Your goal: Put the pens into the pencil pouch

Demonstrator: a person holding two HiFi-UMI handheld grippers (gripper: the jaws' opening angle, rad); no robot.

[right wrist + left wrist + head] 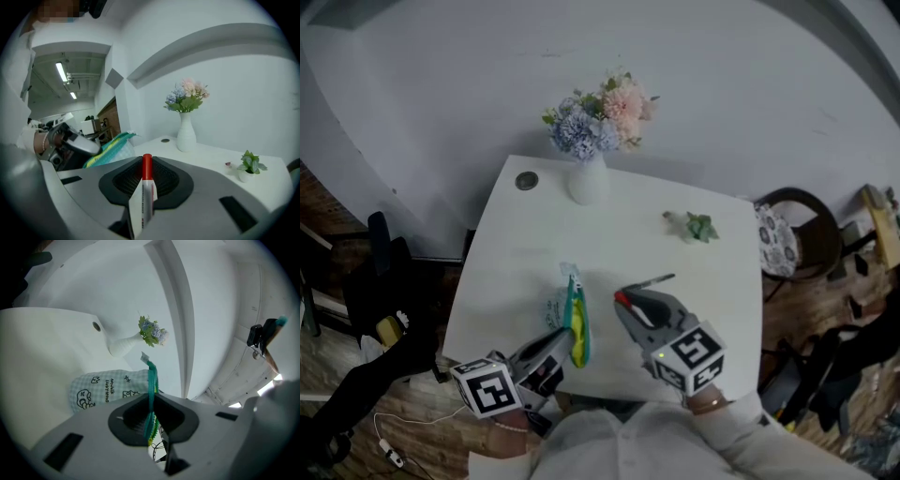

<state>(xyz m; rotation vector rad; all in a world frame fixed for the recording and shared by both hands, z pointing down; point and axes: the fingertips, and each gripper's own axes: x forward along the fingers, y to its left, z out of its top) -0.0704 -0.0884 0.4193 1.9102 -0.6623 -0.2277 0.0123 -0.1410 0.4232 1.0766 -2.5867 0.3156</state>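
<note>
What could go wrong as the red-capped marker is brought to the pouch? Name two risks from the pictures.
1. The left gripper pinches the pouch only by its teal zip edge, so the mouth may hang narrow and the marker could catch on it and miss.
2. The right gripper holds the marker lengthwise between its jaws, cap forward; pushed against the fabric, it may slide back in the grip.

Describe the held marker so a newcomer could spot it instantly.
Over the near edge of the white table, find the right gripper. The marker is clamped between its jaws; its red cap sets it apart from the dark pen lying beyond.
</note>
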